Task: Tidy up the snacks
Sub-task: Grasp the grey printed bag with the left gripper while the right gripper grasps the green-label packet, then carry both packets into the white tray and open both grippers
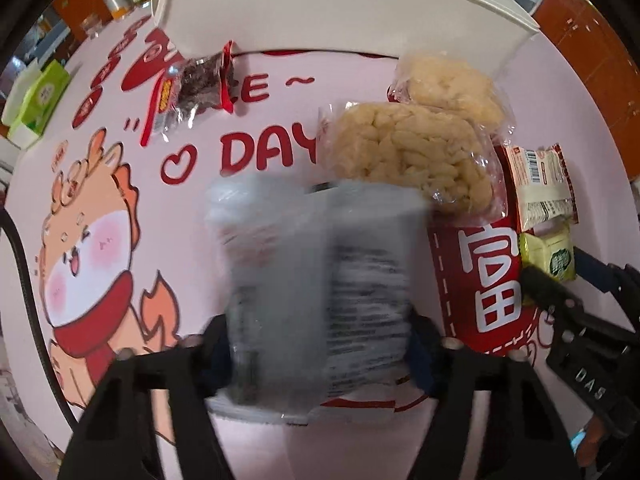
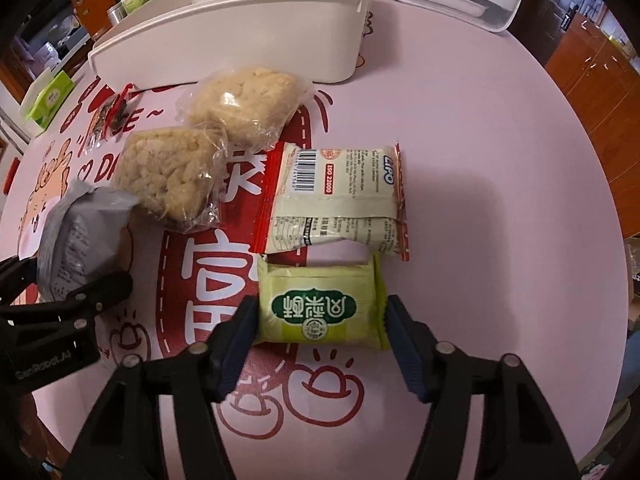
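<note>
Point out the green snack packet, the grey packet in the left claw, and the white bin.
green snack packet (image 2: 320, 308): right wrist view, on its printed logo, between the open right claw's fingers.
grey packet (image 1: 316, 284): left wrist view, on its blurred middle.
white bin (image 2: 240, 32): right wrist view, on its front wall.

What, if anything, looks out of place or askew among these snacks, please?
Nothing looks spilled or torn. Only the near rice cake sits askew, overlapping the far rice cake, and the red-edged packet lies barcode-side up.
</note>
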`<state>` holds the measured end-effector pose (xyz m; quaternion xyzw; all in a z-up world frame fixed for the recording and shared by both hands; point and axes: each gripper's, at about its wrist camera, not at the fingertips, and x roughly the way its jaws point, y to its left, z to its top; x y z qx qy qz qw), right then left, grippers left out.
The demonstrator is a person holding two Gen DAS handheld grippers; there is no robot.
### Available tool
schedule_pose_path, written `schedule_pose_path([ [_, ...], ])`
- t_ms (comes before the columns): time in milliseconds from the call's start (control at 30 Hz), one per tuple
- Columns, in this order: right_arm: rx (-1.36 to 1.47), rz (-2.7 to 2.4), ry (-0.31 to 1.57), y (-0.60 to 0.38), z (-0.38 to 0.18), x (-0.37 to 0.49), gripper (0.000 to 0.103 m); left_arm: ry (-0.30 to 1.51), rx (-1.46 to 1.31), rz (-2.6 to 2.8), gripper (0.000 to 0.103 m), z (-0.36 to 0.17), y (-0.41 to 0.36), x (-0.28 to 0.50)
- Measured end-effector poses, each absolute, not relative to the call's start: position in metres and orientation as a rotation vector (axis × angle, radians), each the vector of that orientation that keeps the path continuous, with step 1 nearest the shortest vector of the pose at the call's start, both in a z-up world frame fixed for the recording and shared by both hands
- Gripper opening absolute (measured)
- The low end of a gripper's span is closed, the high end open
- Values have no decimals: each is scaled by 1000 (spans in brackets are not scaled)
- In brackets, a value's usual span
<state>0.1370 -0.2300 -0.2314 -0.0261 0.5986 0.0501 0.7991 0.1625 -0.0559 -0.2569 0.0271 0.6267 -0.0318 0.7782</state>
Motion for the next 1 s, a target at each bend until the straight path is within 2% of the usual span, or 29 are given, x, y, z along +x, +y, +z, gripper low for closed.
schedule_pose_path([
  [200,-43,104,1290,-225,-229,131,54,1366,10,-104,54,-254,-48,151],
  [400,-25,131,1293,-221,-221,121,53,1332,1,-99,54,-238,-37,134],
  [633,-16,162,1239,-213,-192,120,53,1232,4,-78,54,-190,-27,122],
  [1000,-49,197,1058,-205,-105,153,53,1056,41,-41,54,-95,-12,175],
])
